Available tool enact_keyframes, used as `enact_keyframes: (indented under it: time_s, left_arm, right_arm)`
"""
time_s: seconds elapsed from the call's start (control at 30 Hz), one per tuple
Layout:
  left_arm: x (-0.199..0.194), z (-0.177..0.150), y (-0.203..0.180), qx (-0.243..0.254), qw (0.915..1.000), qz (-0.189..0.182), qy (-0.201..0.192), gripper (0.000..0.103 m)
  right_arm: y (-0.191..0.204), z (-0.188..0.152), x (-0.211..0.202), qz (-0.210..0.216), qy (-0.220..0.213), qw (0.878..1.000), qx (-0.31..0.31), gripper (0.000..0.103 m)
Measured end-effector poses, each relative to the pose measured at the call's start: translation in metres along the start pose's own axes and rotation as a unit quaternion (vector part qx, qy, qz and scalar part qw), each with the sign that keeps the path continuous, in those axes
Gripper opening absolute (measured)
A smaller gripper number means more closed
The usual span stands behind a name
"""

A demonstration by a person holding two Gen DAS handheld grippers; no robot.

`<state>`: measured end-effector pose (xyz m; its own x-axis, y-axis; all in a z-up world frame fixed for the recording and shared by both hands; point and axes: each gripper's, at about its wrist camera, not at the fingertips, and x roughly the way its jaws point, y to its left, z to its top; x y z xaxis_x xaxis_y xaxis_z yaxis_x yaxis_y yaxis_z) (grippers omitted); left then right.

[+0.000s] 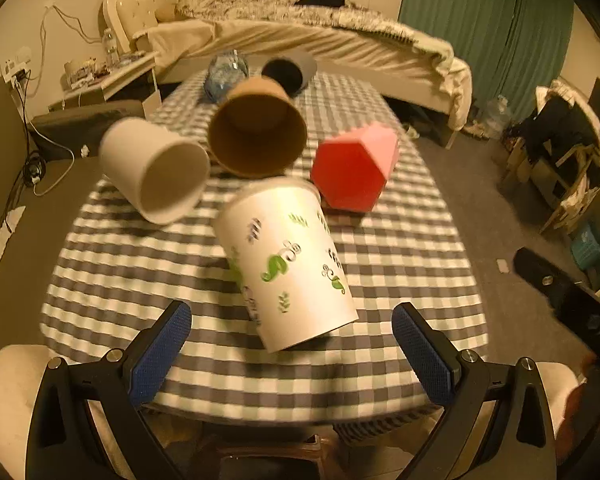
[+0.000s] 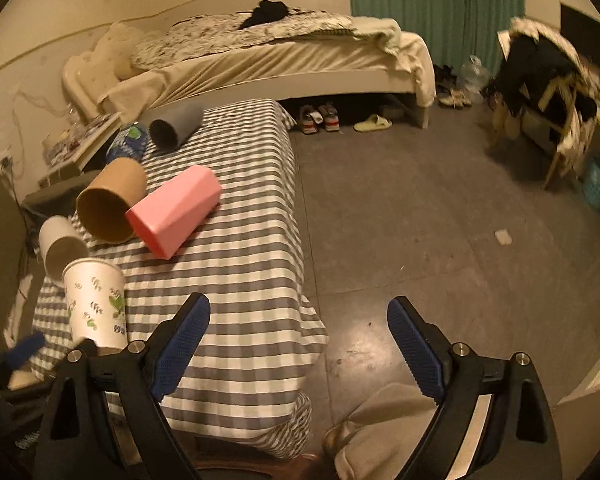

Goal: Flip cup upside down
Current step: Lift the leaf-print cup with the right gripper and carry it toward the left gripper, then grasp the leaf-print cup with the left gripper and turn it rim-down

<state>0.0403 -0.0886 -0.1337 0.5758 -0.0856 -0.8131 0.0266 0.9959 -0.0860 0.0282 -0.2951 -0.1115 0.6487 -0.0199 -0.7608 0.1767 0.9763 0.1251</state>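
The table, covered in a grey-and-white checked cloth, carries all the cups; a bed runs along its far end and bare floor lies open to its right. On the cloth, the pink hexagonal cup lies on its side at right. The brown paper cup lies with its mouth toward the left wrist camera, close beside the pink one. The plain white cup lies tipped near the left edge. A grey cup lies at the far end, next to a blue patterned item.

The white cup with green leaf print is nearest, wide rim away from the camera, narrow base toward the left gripper. Its jaws stand wide, either side of the base, not touching.

The right gripper hangs at the table's right edge, half over floor, jaws wide and empty
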Motion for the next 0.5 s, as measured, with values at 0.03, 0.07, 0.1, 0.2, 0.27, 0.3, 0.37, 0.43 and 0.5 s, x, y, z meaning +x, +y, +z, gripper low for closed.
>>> enact_keyframes:
  time_s: [0.03, 0.07, 0.1, 0.2, 0.27, 0.3, 0.37, 0.43, 0.5]
  left_arm:
    - [0.006, -0.001, -0.001, -0.003, 1.0, 0.002, 0.005, 0.102]
    - [0.011, -0.001, 0.0, -0.007, 0.9999, 0.002, 0.008, 0.102]
    - [0.015, -0.001, 0.001, -0.012, 0.9999, 0.002, 0.01, 0.102]
    - [0.027, -0.001, 0.004, -0.023, 0.9995, -0.001, 0.02, 0.1]
    - [0.031, -0.001, 0.005, -0.019, 0.9995, -0.005, 0.024, 0.085]
    - [0.033, -0.001, 0.005, -0.016, 0.9994, -0.005, 0.028, 0.08]
    - [0.033, 0.0, 0.004, -0.006, 0.9996, -0.004, 0.026, 0.066]
    - [0.031, 0.003, 0.005, -0.004, 0.9994, -0.014, 0.03, 0.064]
    - [0.026, 0.005, 0.008, -0.006, 0.9994, -0.023, 0.027, 0.064]
  right_arm:
    - [-0.004, 0.001, 0.003, 0.001, 0.004, 1.0, 0.006, 0.091]
    - [-0.006, 0.0, 0.005, 0.001, 0.006, 1.0, 0.008, 0.091]
    - [-0.008, 0.0, 0.007, 0.0, 0.009, 1.0, 0.01, 0.091]
    - [-0.014, -0.002, 0.014, -0.001, 0.017, 1.0, 0.019, 0.091]
    - [-0.017, -0.003, 0.019, -0.003, 0.024, 0.999, 0.024, 0.091]
    - [-0.019, -0.004, 0.022, -0.003, 0.027, 0.999, 0.027, 0.091]
    - [-0.021, -0.004, 0.026, -0.003, 0.032, 0.999, 0.033, 0.091]
    - [-0.021, -0.004, 0.027, -0.003, 0.032, 0.999, 0.035, 0.09]
    - [-0.02, -0.002, 0.028, -0.003, 0.032, 0.999, 0.034, 0.091]
